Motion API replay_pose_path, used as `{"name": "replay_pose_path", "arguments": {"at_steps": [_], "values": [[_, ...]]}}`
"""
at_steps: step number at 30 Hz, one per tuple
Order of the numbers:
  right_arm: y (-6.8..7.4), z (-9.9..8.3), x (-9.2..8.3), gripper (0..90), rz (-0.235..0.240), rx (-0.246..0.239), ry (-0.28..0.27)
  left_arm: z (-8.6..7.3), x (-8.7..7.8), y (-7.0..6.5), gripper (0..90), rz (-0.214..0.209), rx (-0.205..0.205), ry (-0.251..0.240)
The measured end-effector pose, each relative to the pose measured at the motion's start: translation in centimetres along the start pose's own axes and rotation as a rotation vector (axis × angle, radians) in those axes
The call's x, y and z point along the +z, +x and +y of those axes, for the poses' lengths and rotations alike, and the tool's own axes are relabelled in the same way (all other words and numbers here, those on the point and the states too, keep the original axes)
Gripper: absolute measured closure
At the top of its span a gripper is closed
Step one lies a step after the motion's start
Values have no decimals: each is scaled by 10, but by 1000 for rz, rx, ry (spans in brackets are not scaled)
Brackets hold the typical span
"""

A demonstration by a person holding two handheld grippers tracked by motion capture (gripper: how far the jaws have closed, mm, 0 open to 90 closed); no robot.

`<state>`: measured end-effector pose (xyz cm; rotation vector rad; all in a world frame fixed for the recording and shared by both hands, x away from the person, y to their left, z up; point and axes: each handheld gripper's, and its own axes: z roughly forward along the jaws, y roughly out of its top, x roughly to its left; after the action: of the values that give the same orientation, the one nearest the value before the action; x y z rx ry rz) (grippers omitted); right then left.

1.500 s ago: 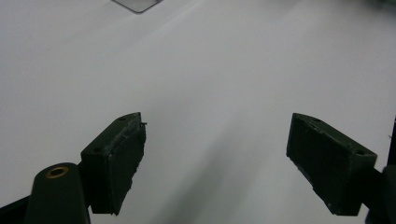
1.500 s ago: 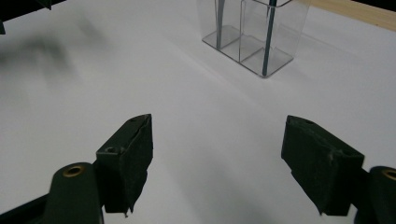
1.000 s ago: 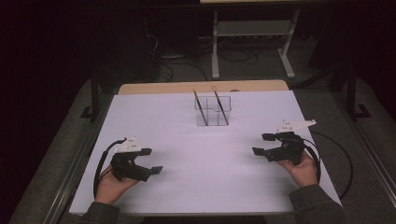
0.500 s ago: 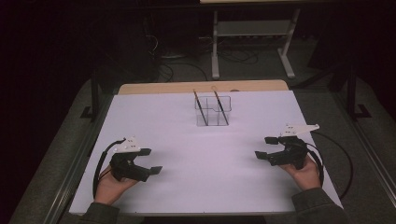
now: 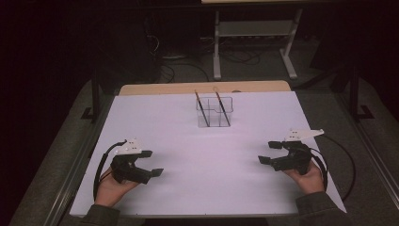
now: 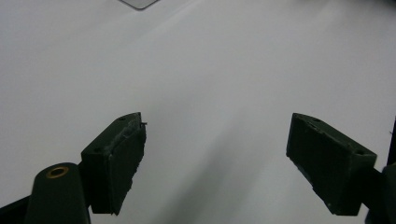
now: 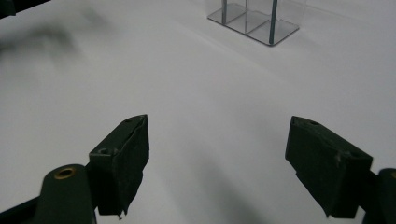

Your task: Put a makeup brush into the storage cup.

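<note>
Nearest the person, two hands come in from the bottom of the high view, each holding a gripper low over the white table (image 5: 202, 155). The left gripper (image 5: 153, 163) sits near the table's left front part, its black fingers (image 6: 116, 158) spread wide with bare table between them; in the left gripper view the two pads stand well apart and hold nothing. The left hand (image 5: 110, 188) grasps it from behind, and a black cable loops from its back toward the table's left edge.

On the other side, the right gripper (image 5: 268, 153) hovers near the right front part of the table, pointing inward toward the middle. Its fingers (image 7: 123, 161) are likewise wide apart and empty, as the right gripper view makes plain. The right hand (image 5: 308, 174) grips it from below, with a cable curving out toward the right edge.

Farther off, near the middle of the table's far side, stands a clear holder (image 5: 214, 113) with several compartments, well apart from both grippers. Two thin brushes (image 5: 211, 107) lean in it, tilted with their tops to the left; which compartments they sit in is hard to tell. The holder's base also shows at the top of the right gripper view (image 7: 254, 23).
</note>
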<state>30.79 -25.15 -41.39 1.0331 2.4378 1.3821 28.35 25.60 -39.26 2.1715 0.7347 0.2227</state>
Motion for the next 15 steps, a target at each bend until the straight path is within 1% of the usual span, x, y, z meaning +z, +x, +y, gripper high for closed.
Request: {"name": "replay_pose_path", "arguments": {"at_steps": [3,6,8,15], "values": [[0,-1,0,201,-1,-6,0,0,1,0,184,-1,2,3],[1,-2,-1,196,0,2,-1,0,1,0,184,-1,0,5],[0,-3,-1,194,0,-1,-10,-1,1,-1,184,-2,1,5],[1,-4,-3,180,-2,7,-10,-2,2,0,184,-6,7,9]]}}
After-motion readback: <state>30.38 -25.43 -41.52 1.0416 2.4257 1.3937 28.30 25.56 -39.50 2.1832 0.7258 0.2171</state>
